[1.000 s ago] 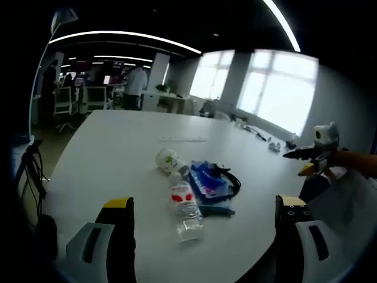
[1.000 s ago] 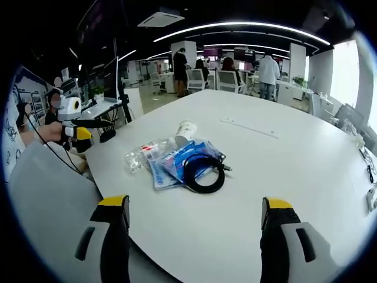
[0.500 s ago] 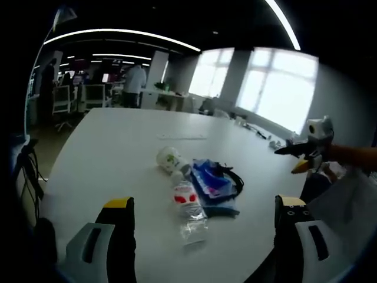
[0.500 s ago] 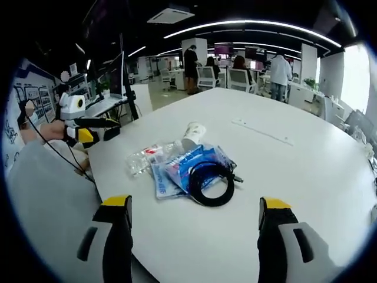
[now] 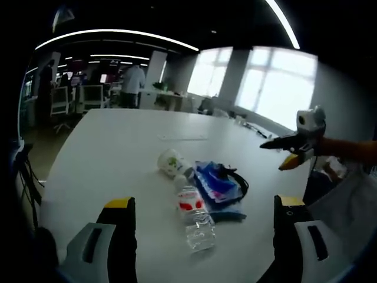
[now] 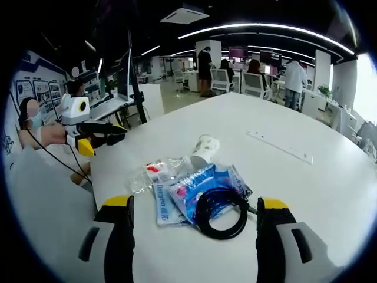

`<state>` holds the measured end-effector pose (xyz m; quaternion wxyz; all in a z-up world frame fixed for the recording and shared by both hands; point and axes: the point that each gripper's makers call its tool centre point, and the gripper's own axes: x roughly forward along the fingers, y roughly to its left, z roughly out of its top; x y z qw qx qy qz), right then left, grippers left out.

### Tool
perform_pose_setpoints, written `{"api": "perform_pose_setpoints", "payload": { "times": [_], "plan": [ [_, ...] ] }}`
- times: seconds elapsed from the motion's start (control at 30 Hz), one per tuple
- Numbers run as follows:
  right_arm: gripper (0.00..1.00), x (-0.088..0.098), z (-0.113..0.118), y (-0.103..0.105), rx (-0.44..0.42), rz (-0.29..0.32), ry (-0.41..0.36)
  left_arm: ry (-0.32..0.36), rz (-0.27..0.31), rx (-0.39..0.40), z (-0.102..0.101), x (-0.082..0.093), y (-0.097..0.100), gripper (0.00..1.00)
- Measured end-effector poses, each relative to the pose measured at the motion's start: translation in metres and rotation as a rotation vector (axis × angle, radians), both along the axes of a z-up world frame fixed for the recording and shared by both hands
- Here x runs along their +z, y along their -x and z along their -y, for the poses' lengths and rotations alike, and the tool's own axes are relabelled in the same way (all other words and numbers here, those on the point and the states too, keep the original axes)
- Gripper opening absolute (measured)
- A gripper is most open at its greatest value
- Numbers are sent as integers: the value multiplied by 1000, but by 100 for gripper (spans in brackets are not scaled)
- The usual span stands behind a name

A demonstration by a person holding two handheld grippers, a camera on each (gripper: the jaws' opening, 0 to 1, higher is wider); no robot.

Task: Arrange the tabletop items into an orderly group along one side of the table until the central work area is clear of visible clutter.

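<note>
Approach step, nothing grabbed yet. Left tool and right tool both jaws apart, empty, hovering at near tabletop edge. Clutter mid-tabletop: clear bottle, paper cup, blue packets, black cable coil, all touching. Next probably: close in, clamp one item, haul it to one side.

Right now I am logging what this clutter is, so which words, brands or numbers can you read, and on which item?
No text can be read.
Water bottle: red and white label, print too blurred.
Paper cup: green marking, unreadable.
Blue packets: dark print along the pale packet's edge, too small to make out.
Black cable coil: no markings seen.
Wall posters: drawings and print, too small to read.
</note>
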<state>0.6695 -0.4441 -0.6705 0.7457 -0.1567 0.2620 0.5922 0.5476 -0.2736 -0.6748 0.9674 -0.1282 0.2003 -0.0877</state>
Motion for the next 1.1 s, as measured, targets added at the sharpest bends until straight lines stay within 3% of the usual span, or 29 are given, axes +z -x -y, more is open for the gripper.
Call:
{"api": "perform_pose_setpoints", "payload": {
  "times": [0.77,0.9,1.0,1.1],
  "plan": [
    [84,-11,-66,-17,1,-48,-69,-4,6,4,-20,0,-29,94],
    [85,-18,-79,-23,6,-56,-64,-7,-1,2,-22,-2,-32,93],
    [85,-24,-89,-26,22,-29,-43,-4,-3,0,-23,-3,-34,93],
    [84,-28,-101,-31,21,-55,-58,-4,-9,-6,-24,-7,-39,92]
  ]
}}
